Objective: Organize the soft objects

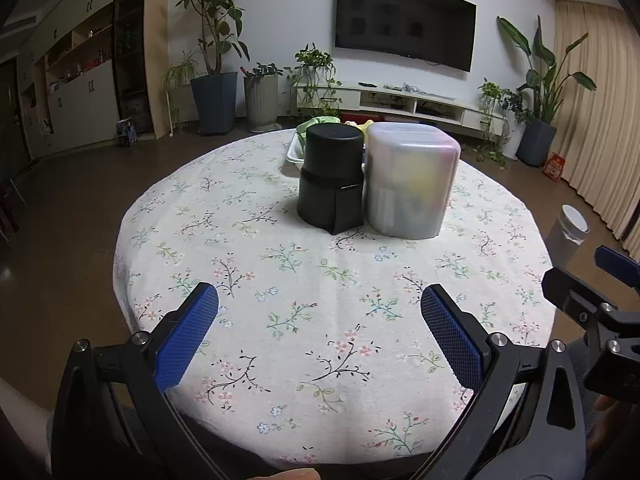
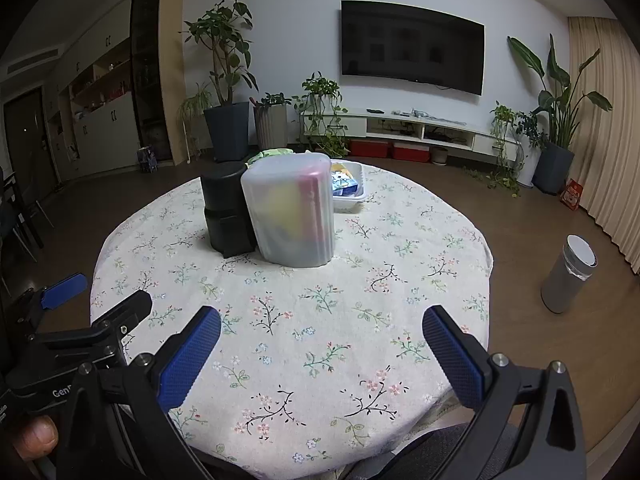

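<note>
A frosted translucent container with yellow and pink soft things inside stands in the middle of the round table, next to a black cylindrical container. Behind them a white tray holds soft objects, green and yellow-blue. My left gripper is open and empty over the near table edge. My right gripper is open and empty beside it, to its right.
The table wears a floral cloth. A grey cylinder with a white top stands on the floor at the right. Potted plants, a TV and a low cabinet line the far wall.
</note>
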`<state>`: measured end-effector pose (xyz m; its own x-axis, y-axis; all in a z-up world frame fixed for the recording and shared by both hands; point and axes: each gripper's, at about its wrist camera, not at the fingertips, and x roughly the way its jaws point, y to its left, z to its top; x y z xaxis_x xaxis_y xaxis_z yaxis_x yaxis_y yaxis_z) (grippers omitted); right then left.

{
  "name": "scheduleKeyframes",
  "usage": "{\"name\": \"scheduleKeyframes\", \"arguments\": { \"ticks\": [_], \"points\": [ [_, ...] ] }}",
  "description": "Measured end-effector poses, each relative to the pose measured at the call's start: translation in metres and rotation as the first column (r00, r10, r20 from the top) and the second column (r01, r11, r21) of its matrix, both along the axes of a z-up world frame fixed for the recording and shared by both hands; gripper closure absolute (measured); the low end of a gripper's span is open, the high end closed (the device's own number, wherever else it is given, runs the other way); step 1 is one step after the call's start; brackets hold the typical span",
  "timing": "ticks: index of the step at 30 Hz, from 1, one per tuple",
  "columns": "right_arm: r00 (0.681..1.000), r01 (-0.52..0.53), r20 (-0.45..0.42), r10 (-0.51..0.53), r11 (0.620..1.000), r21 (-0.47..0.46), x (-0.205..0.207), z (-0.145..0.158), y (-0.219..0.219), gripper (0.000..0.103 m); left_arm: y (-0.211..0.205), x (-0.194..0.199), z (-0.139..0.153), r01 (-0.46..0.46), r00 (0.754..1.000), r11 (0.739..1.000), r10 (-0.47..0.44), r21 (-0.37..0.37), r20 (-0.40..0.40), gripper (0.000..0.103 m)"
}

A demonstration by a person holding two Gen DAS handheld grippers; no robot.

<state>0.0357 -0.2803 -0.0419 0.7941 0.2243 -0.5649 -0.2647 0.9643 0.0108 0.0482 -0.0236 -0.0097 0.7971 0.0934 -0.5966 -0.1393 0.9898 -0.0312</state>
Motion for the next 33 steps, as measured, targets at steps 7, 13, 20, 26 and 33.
{"name": "scheduleKeyframes", "arguments": {
  "ticks": [7, 13, 20, 26, 33],
  "points": [
    [1.0, -0.003, -0.006, 0.003, 1.0, 0.001, 0.001, -0.0018, 0.0002, 0.0, 0.0008, 0.001, -0.0019, 0.001, 1.0, 1.0, -0.001, -0.007, -0.007, 0.0],
    [1.0, -0.003, -0.008, 0.003, 1.0, 0.002, 0.0011, -0.0019, 0.0001, 0.0, 0.0004, 0.0012, -0.0019, 0.001, 1.0, 1.0, -0.001, -0.006, -0.005, 0.0],
    [1.0, -0.003, -0.013, 0.003, 1.0, 0.003, 0.0004, -0.005, 0.0017, 0.0, 0.0006, 0.0006, -0.0005, 0.011, 1.0, 1.0, -0.011, -0.017, -0.004, 0.0],
    [1.0, -0.003, -0.015, 0.003, 1.0, 0.004, 0.001, -0.0056, 0.0026, 0.0, -0.0005, 0.001, -0.0007, 0.014, 1.0, 1.0, -0.014, -0.017, -0.005, 0.0],
    [1.0, -0.003, -0.018, 0.003, 1.0, 0.005, 0.0008, -0.0061, 0.003, 0.0, -0.0011, 0.0024, -0.0022, 0.016, 1.0, 1.0, -0.016, -0.018, -0.011, 0.0]
  ]
}}
